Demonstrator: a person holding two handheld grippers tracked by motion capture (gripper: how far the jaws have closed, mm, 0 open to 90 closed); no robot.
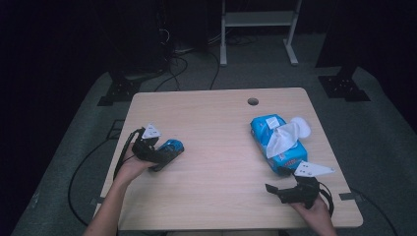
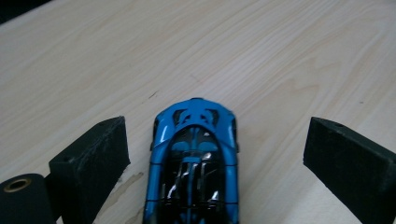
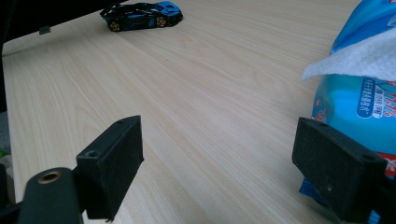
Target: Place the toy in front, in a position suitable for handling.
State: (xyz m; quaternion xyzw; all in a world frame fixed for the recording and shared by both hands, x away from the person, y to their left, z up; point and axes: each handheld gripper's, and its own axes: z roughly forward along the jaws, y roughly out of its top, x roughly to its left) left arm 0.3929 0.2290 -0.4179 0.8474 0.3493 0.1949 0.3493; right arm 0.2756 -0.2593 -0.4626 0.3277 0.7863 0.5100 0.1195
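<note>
A blue and black toy car (image 1: 174,145) lies on the left side of the wooden table (image 1: 216,132). My left gripper (image 1: 165,154) is open around its rear half. In the left gripper view the car (image 2: 196,158) sits between the two black jaws, with a gap on each side. A blue pack of wet wipes (image 1: 276,142), with a white wipe pulled up from its top, lies on the right side. My right gripper (image 1: 279,181) is open just in front of it. In the right gripper view the pack (image 3: 359,93) is beside the right jaw of the gripper (image 3: 219,154), and the car (image 3: 140,15) is far off.
A round cable hole (image 1: 253,102) sits near the table's far edge. Beyond the table stand a white metal frame (image 1: 258,29) and black stand bases (image 1: 118,91) on the grey floor, with cables (image 1: 172,69) running there.
</note>
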